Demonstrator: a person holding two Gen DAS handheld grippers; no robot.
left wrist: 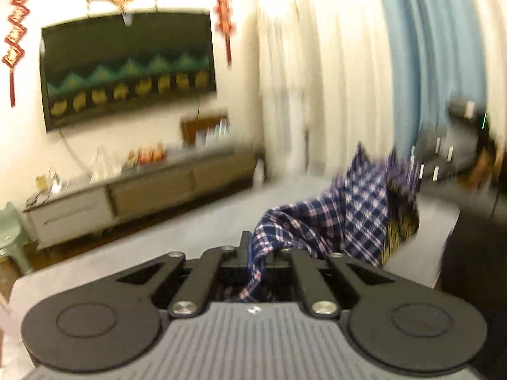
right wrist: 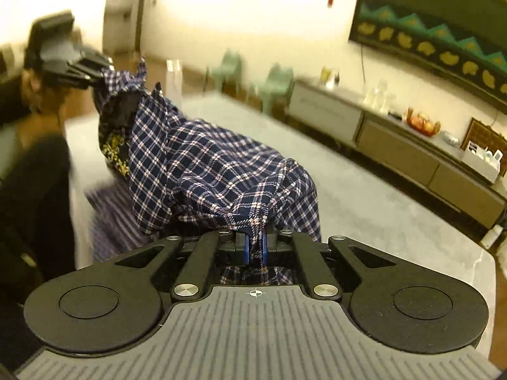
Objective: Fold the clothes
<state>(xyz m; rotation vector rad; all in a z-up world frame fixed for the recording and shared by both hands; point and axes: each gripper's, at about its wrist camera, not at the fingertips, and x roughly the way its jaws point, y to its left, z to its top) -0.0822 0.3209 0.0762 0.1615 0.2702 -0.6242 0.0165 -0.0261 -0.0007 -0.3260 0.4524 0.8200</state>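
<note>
Above grey table (right wrist: 364,190), plaid shirt (right wrist: 202,171) — bunched, dark-lined

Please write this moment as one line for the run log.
left gripper: shut on plaid garment | right gripper: shut on plaid garment | garment: lifted between both grippers, above grey table

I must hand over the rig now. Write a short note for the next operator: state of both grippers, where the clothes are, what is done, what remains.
Left gripper: shut on the plaid garment, one edge pinched.
Right gripper: shut on the plaid garment at another edge.
Clothes: the garment hangs bunched between the two grippers, lifted above the grey table. A dark patterned piece shows inside it; the view is too blurred to name it.
Done: both grips taken, garment raised.
Left: spread it flat, then make all folds.
</note>
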